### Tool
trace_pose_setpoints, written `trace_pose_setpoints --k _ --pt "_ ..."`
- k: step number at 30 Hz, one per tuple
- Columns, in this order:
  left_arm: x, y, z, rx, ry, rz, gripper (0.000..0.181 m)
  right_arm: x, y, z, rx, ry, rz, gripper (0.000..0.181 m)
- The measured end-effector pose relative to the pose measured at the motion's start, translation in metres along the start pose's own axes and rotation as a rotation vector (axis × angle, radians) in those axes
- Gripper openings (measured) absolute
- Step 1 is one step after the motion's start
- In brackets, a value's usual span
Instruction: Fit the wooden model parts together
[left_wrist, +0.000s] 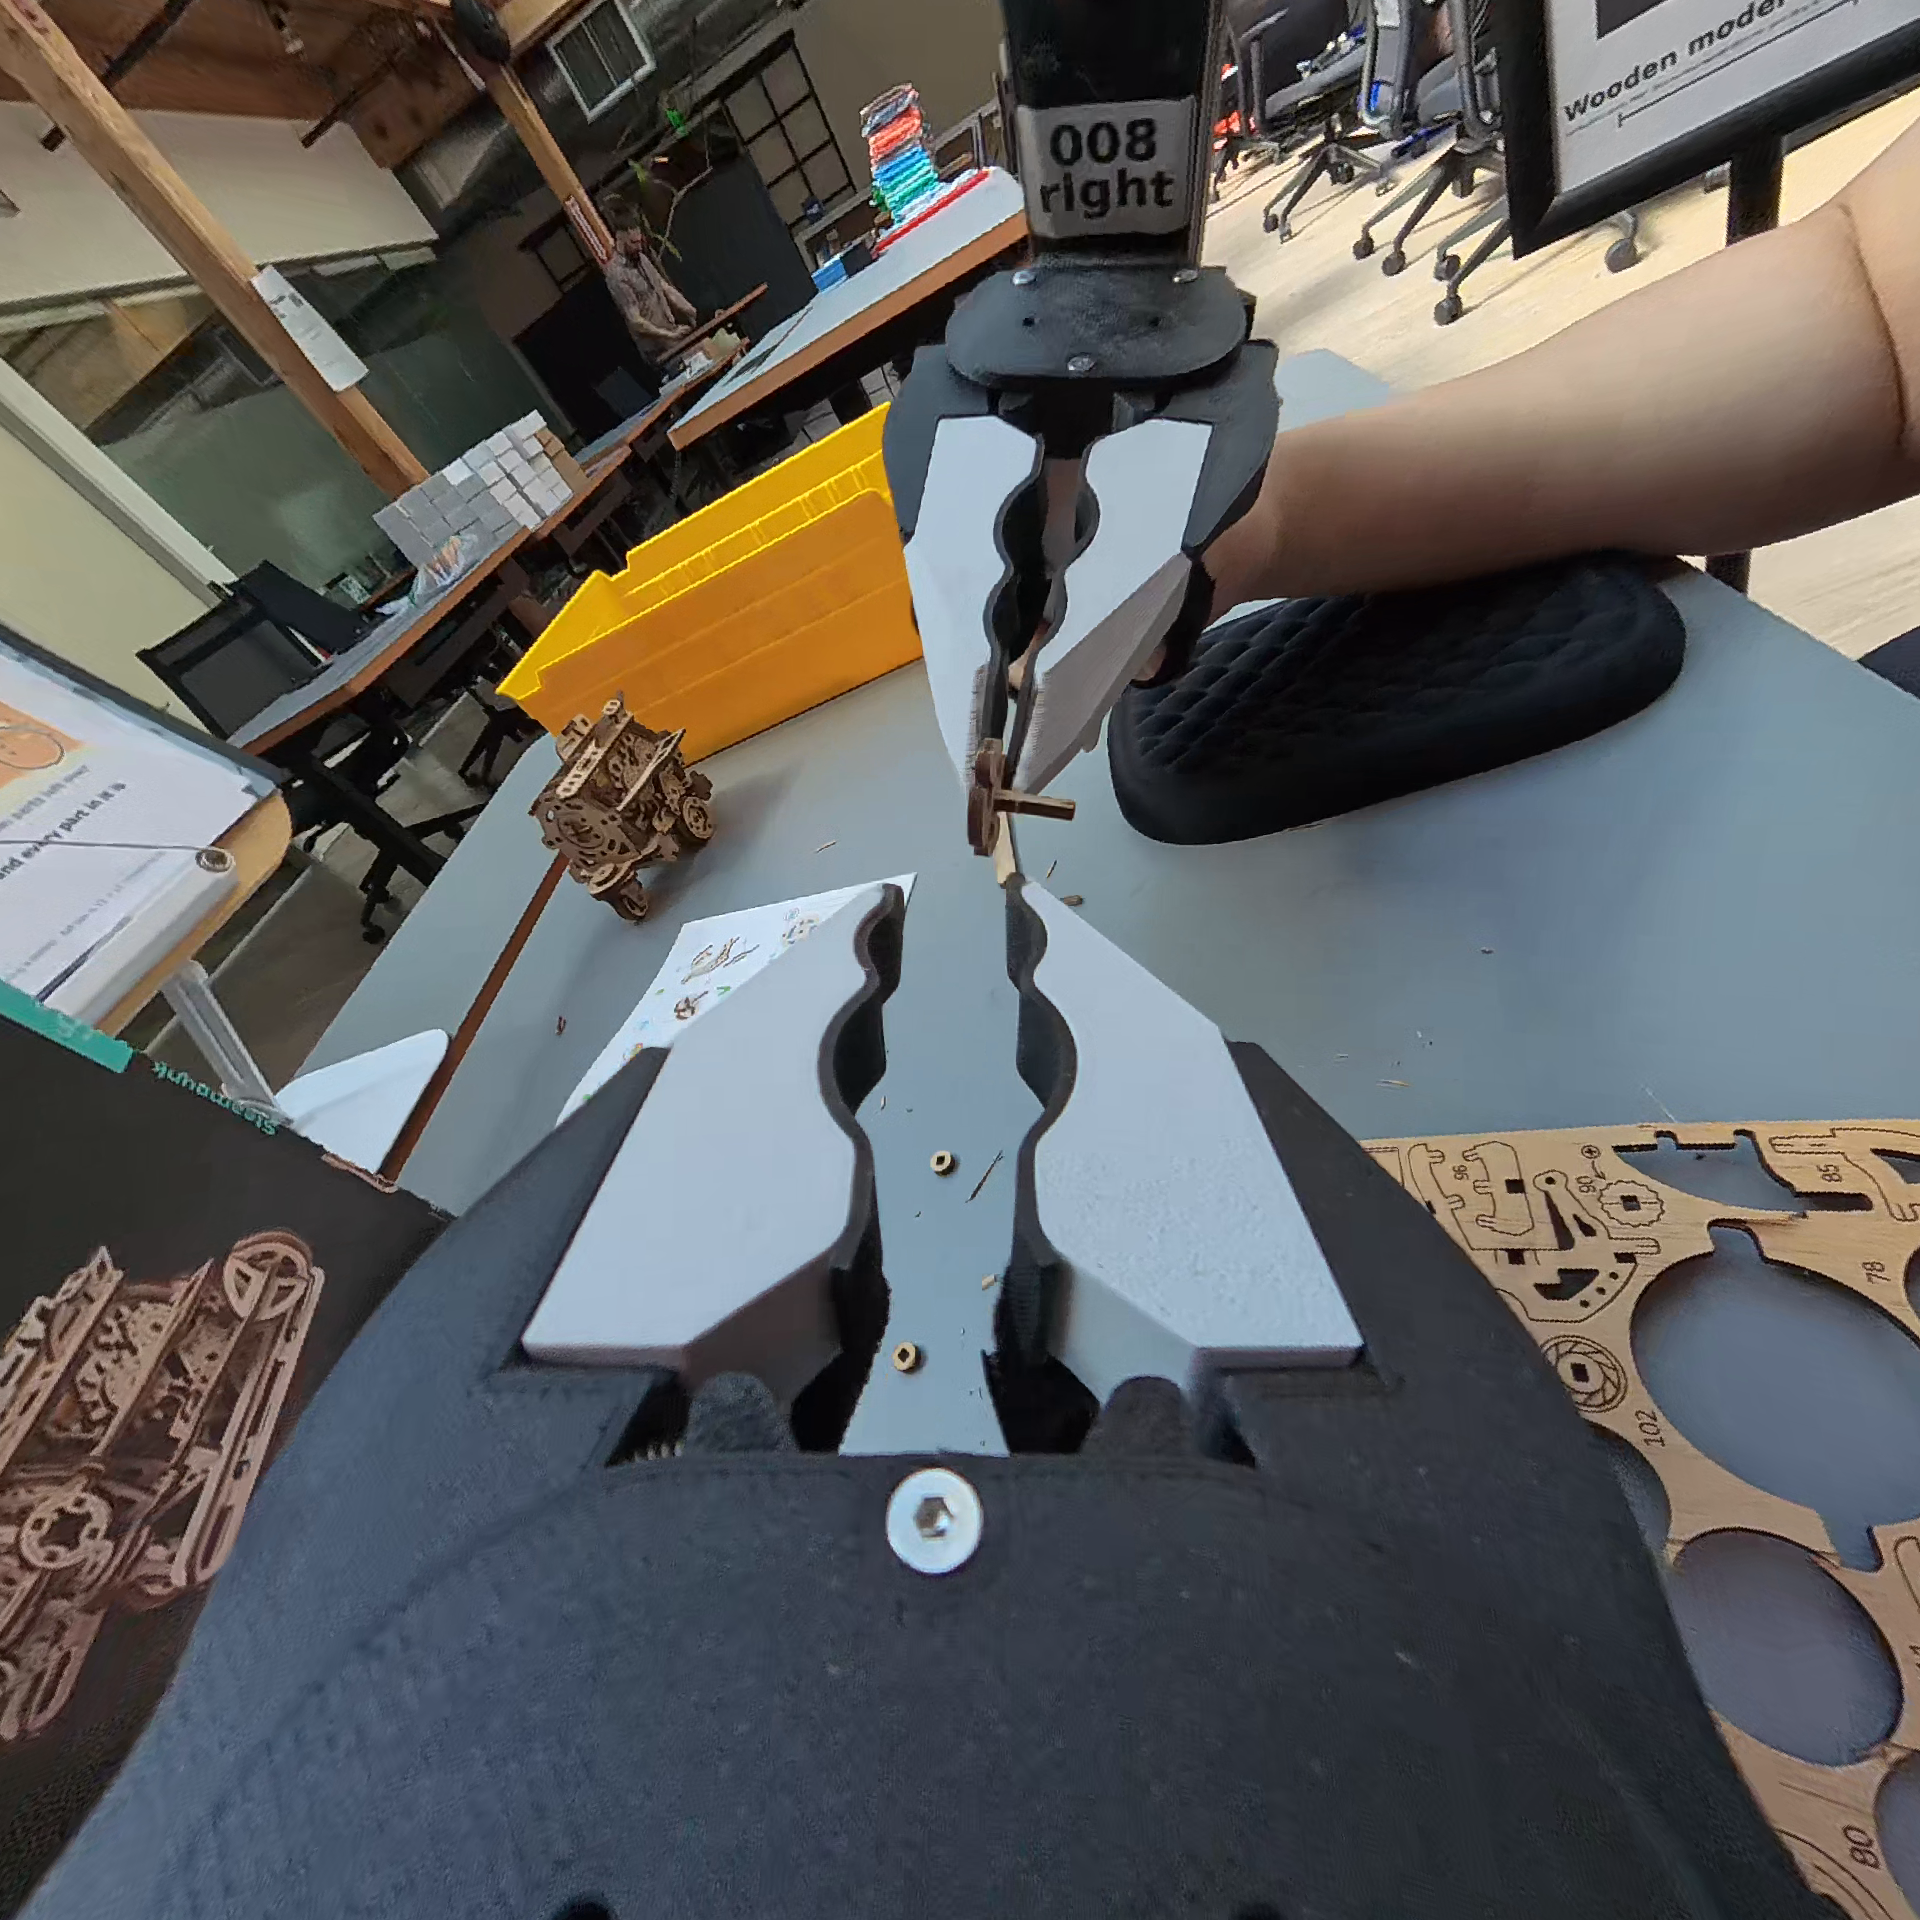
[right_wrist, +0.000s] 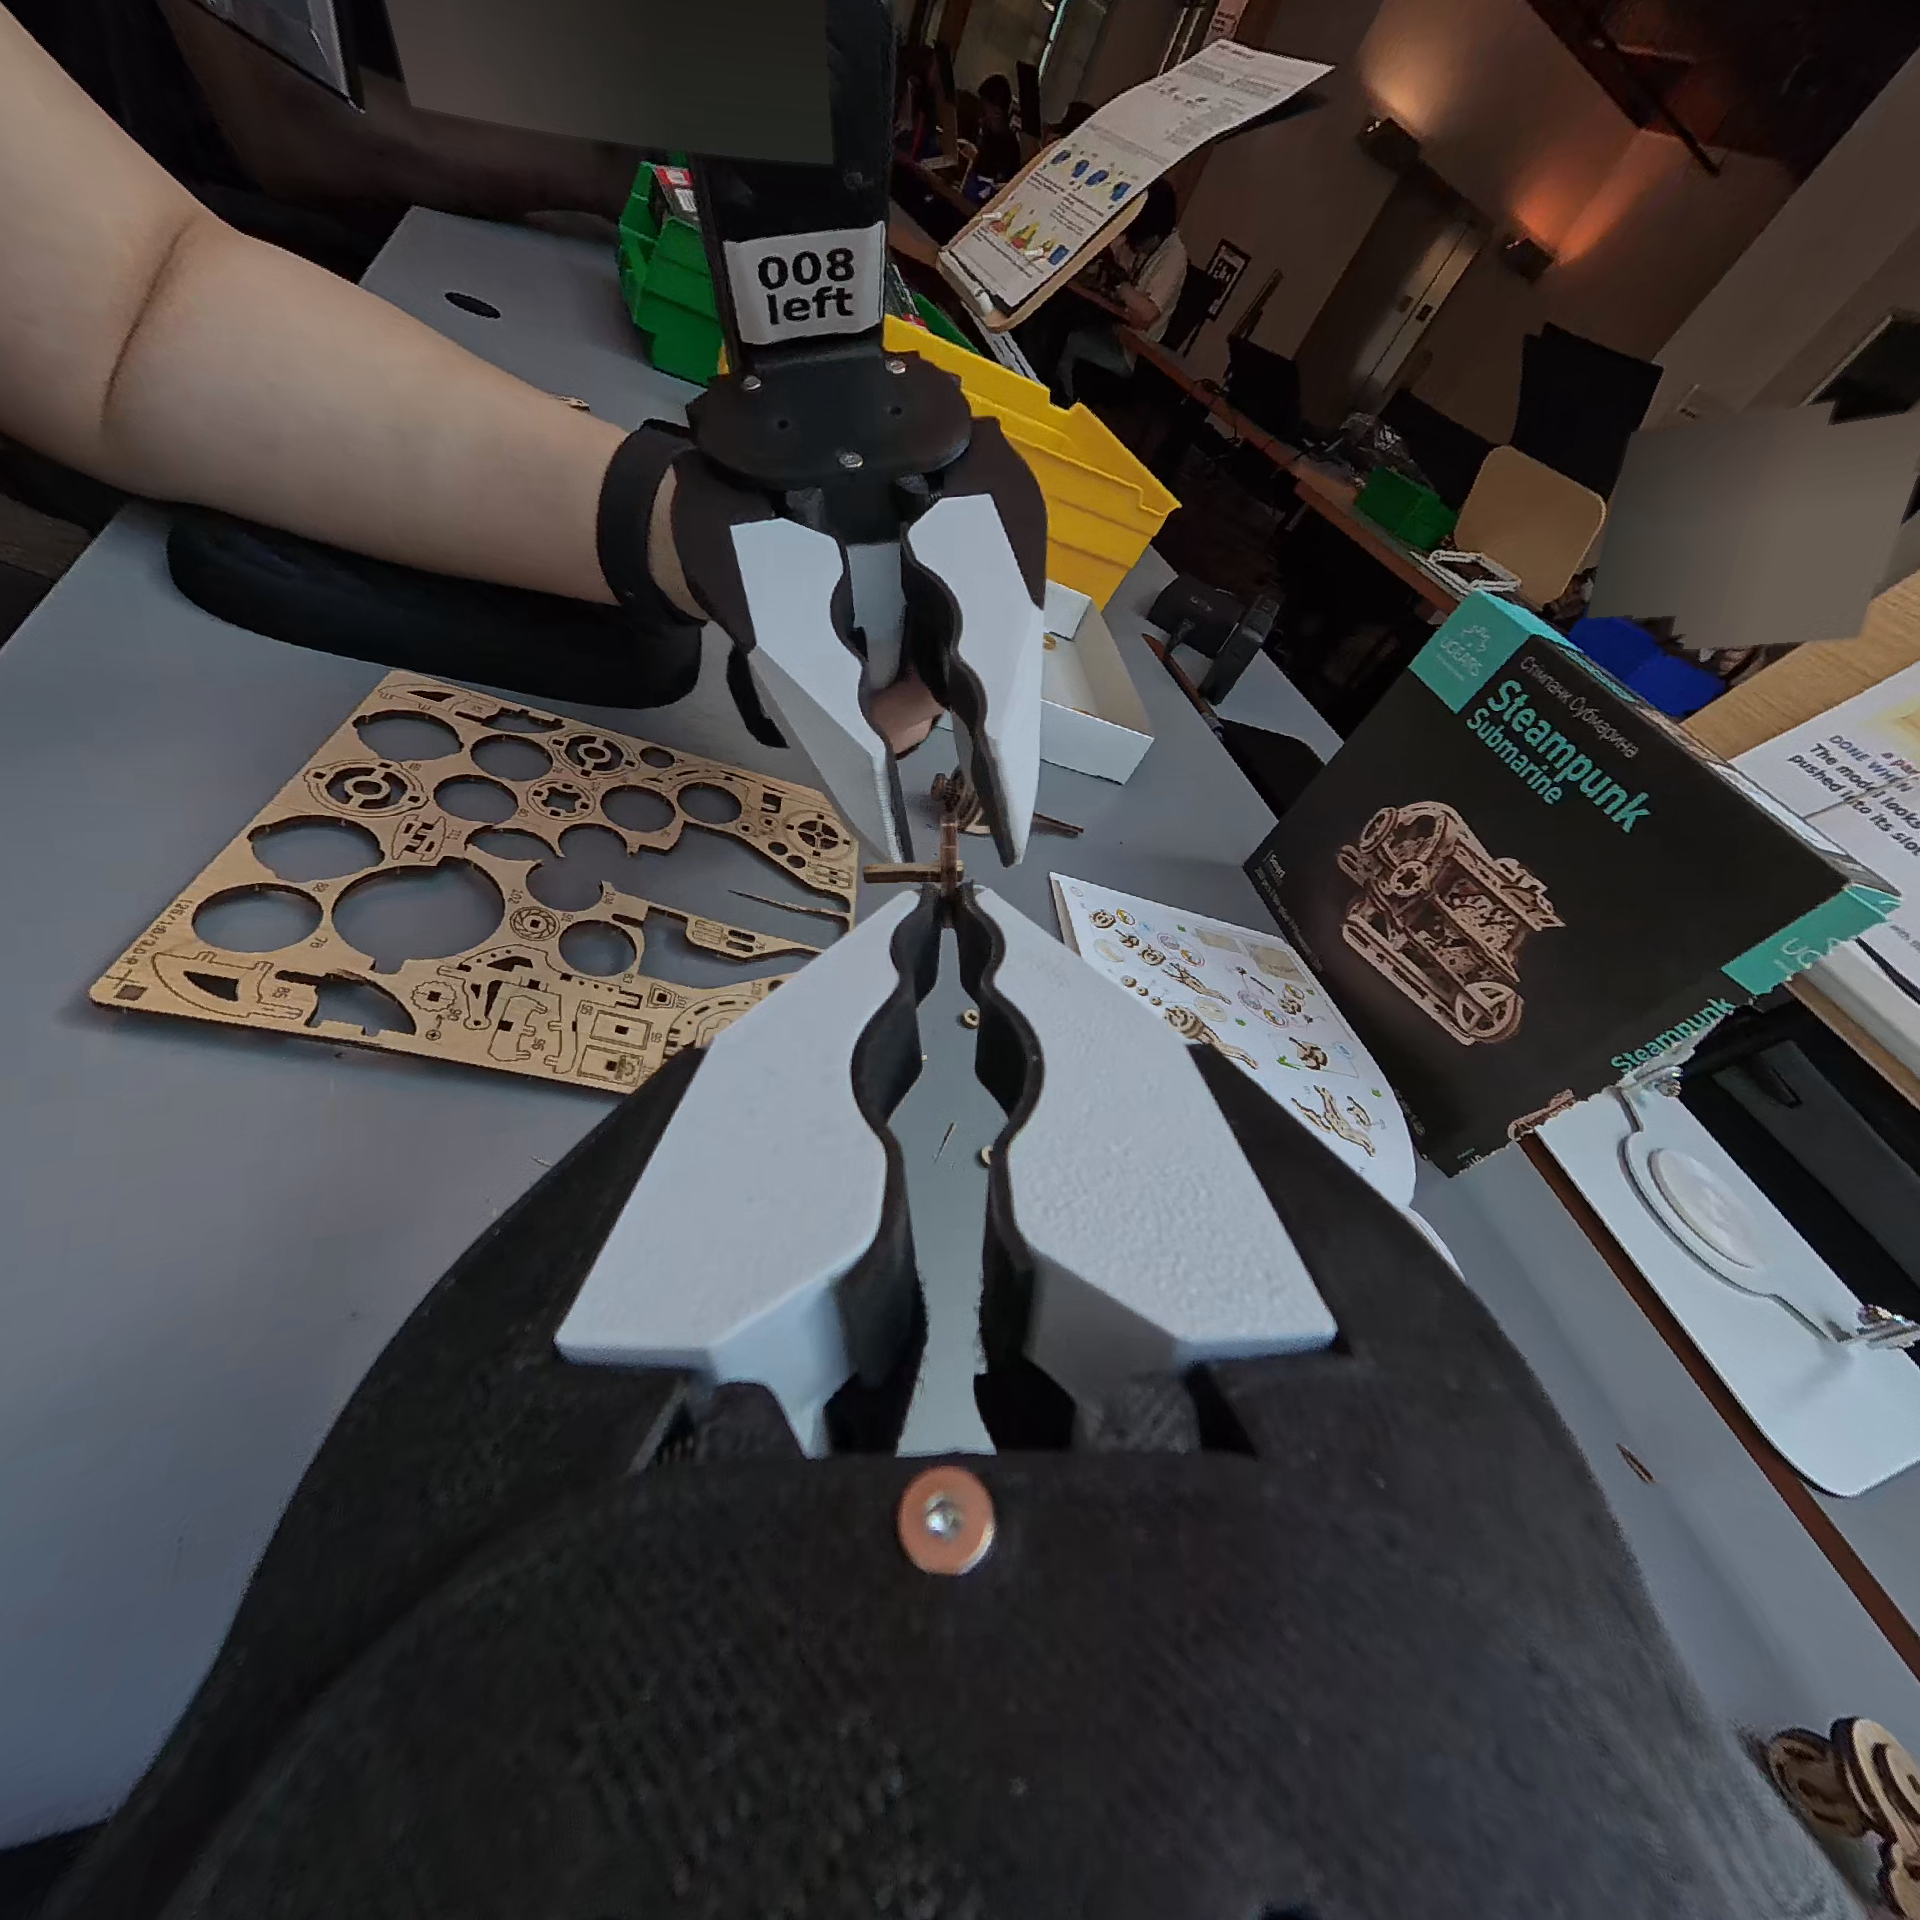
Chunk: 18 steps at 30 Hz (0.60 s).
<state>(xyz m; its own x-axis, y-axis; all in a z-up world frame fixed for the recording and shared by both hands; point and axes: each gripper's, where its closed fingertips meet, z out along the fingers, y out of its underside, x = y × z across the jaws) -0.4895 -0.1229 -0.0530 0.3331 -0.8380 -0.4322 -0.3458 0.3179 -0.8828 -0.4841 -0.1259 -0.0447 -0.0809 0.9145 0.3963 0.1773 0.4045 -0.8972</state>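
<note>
The plywood parts sheet (left_wrist: 1714, 1351) runs off the right edge (its far half unseen); the model box (left_wrist: 125, 1351) is cropped left.

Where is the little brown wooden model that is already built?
In the left wrist view, the built brown wooden model stands on the grey table, left of centre, before the yellow plastic bin.

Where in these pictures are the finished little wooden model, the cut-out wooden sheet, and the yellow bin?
finished wooden model (left_wrist: 621, 808), left wrist view, on its geared body.
cut-out wooden sheet (right_wrist: 312, 1023), right wrist view, on solid wood along its near edge.
yellow bin (left_wrist: 748, 634), left wrist view, on its side wall.
</note>
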Motion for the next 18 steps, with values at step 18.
trace_pose_setpoints --k 18 --pt "-0.033 0.052 0.01 -0.163 -0.074 -0.445 0.019 0.042 0.052 0.012 -0.393 0.4 -0.096 0.002"
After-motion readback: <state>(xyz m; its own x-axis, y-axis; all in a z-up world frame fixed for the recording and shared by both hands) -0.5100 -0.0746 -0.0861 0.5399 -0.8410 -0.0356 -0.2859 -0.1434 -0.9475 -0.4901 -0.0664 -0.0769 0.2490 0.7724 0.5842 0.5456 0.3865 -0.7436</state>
